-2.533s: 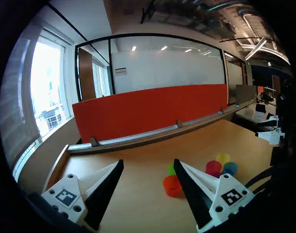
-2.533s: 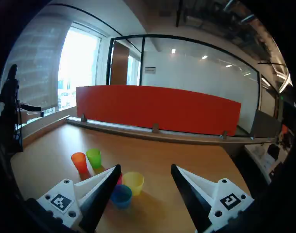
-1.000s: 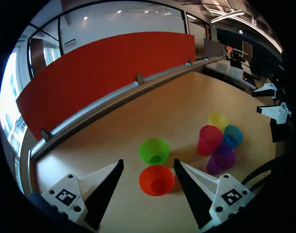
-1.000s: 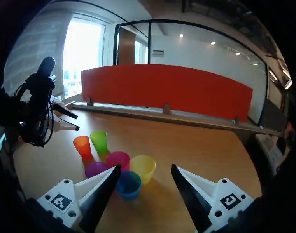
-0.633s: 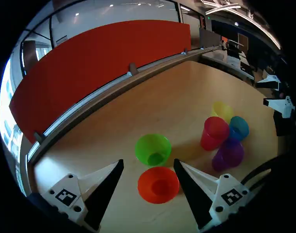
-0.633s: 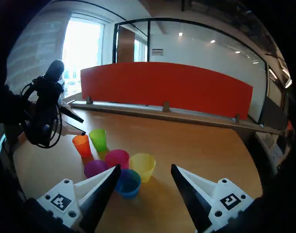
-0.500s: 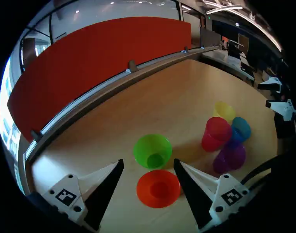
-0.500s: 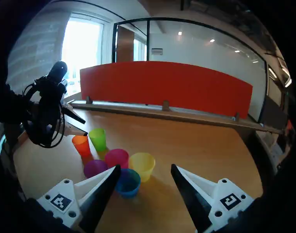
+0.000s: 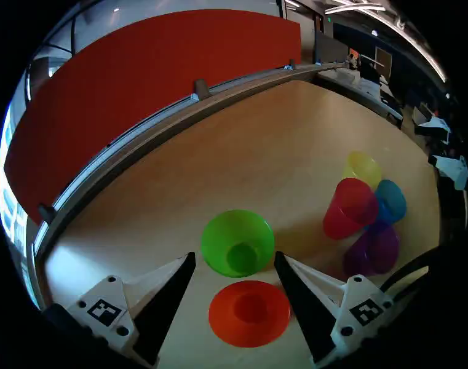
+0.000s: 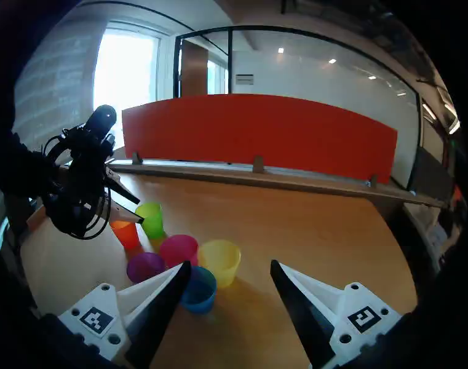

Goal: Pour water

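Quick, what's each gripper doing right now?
Left gripper: open, empty, over the orange cup.
Right gripper: open, empty.

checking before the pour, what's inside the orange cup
Looking down into the orange cup, just its own orange bottom shows, no object in it. Whether clear water sits there cannot be told.

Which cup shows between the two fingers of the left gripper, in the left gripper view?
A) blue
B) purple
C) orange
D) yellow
C: the orange cup sits between the fingers of the open left gripper, the green cup just ahead.
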Demonstrator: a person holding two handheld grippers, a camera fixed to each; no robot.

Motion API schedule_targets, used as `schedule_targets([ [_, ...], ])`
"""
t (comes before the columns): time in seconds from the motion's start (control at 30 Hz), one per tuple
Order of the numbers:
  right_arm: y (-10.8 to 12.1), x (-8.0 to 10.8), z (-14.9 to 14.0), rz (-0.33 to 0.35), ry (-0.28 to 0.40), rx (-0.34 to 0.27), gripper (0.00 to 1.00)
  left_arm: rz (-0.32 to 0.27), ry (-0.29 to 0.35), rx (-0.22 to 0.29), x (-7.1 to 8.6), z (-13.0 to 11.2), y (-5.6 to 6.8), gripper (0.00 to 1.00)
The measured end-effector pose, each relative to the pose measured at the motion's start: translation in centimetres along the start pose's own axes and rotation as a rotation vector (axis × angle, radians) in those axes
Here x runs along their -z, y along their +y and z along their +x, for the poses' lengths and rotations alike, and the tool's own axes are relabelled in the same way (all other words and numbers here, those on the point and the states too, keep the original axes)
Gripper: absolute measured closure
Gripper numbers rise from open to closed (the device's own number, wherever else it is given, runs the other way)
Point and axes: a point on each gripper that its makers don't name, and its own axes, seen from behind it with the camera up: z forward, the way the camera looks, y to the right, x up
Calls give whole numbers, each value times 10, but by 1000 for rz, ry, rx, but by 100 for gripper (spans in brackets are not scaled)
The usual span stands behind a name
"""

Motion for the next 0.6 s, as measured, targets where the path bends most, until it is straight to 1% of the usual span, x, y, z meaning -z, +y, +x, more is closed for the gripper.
schedule_targets([
  [0.2,3,-2,-3,-2,-5,-6,0,-5,-17,-1,-7,0,0,4],
  [0.5,6,-3,-5,-4,-7,-14,0,-8,-48,-20,-19,-5,3,4],
  [0.6,8,-3,-7,-7,-8,-16,0,-8,-53,-18,-22,-6,3,4],
])
